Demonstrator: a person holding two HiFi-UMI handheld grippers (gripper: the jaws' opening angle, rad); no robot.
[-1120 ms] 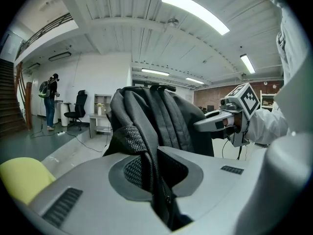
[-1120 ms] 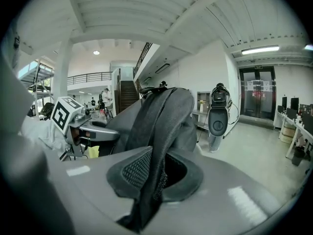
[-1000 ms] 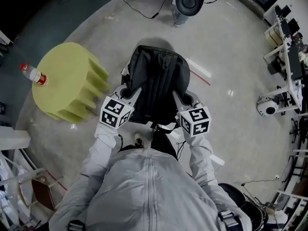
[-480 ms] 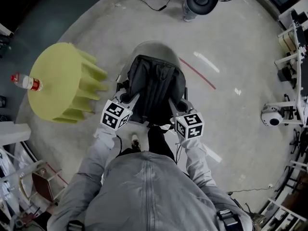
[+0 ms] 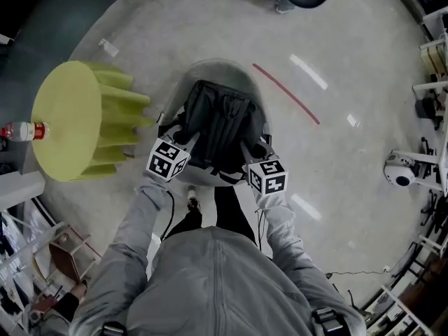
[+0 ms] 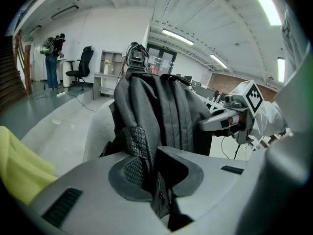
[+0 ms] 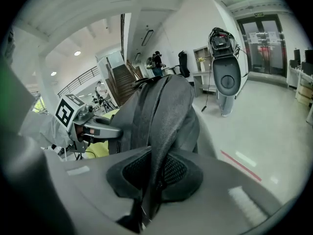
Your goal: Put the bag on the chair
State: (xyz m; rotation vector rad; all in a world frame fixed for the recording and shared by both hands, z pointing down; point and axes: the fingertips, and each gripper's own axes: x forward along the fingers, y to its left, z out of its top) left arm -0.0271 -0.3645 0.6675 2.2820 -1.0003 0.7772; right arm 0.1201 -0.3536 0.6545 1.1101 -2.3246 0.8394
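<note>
My left tongs (image 6: pixel 154 175) are squeezed almost shut on the black bag (image 6: pixel 166 106). The pads pinch a rough, netty strap at the bag's side, and the cloth runs down between them. My right tongs (image 7: pixel 151 175) are the same, almost shut, with another netty strap of the bag pinched between the pads. So I hold the bag with both tongs, one on each side, and it stands tall between them.

From above, the bag is right over the pale grey chair (image 5: pixel 210 70). The chair's round back curves behind the top of the bag. A bit of the seat's edge shows under the bag, near my tongs. I cannot tell if the bag's bottom sits on the seat or hangs just over it.

My grey sleeves reach down to the tongs, and the cubes with black and white squares face up at me.

On my left a yellow stool (image 5: pixel 63 117) with deep folds down its side stands just beside the chair. A clear bottle (image 5: pixel 21 130) with a red band is on its far edge. On the floor to the right of the chair there is a thin red line (image 5: pixel 287 93). Farther right sits a small white machine (image 5: pixel 400 170) with a dark round eye.
</note>
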